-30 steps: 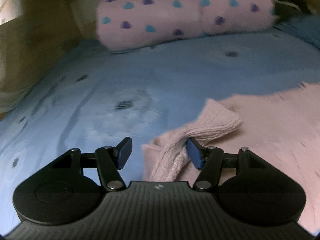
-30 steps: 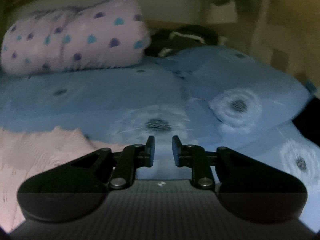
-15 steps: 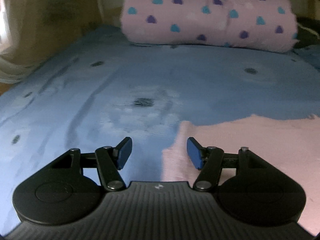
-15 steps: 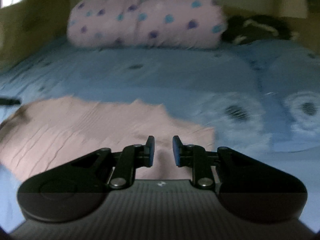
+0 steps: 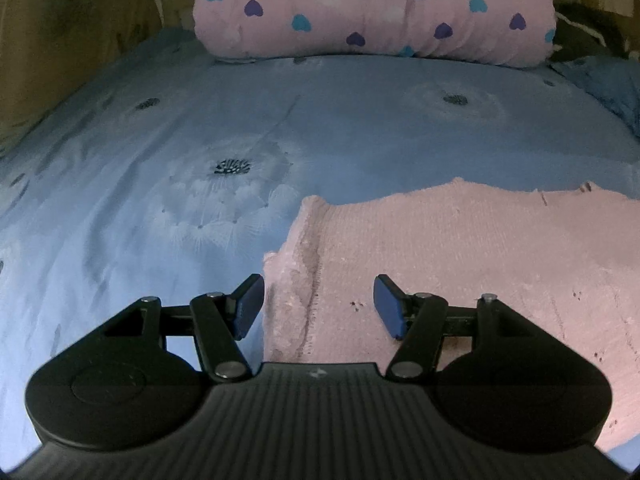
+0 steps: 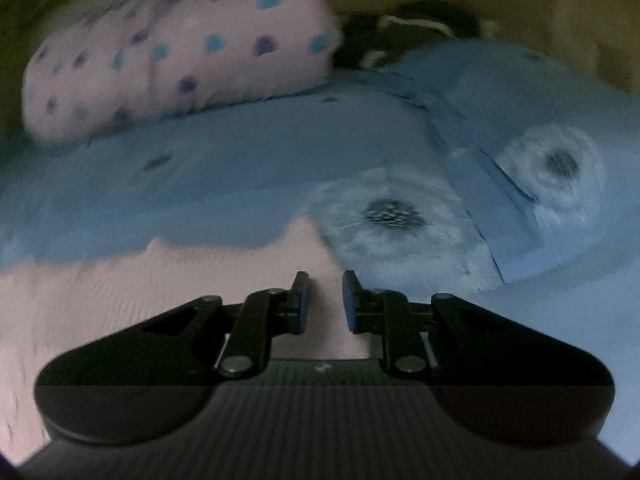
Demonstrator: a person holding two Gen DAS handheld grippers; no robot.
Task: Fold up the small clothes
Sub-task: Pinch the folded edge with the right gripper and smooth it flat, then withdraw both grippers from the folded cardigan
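**Pink knit garment flat on the bed, both grippers empty above it**

The pink knit garment (image 5: 460, 264) lies spread flat on the blue bedspread (image 5: 200, 140), which is printed with pale dandelion-like flowers with dark centres. In the left wrist view the garment fills the lower right of the bed; its far edge is ragged and its left edge shows a doubled, thicker strip of fabric running toward the camera.

The left gripper (image 5: 319, 306) sits over that left edge. Its jaws are spread wide, with the blue pads well apart; the left pad is over bare bedspread just beside the garment's edge, and the right pad is over the pink knit. Nothing is held between them.

The right wrist view is blurred. There the garment (image 6: 140, 292) occupies the lower left, ending in a corner just ahead of the right gripper (image 6: 325, 300). Its jaws stand a narrow gap apart, not pressed together, with pink fabric visible through the gap; whether the tips touch the cloth cannot be told.

At the head of the bed rests a rolled pink blanket with blue and purple hearts (image 5: 372, 8). Beside it lies a dark bundle of cloth (image 6: 404, 36), and a blue pillow (image 6: 540, 128) in matching print sits to the right.
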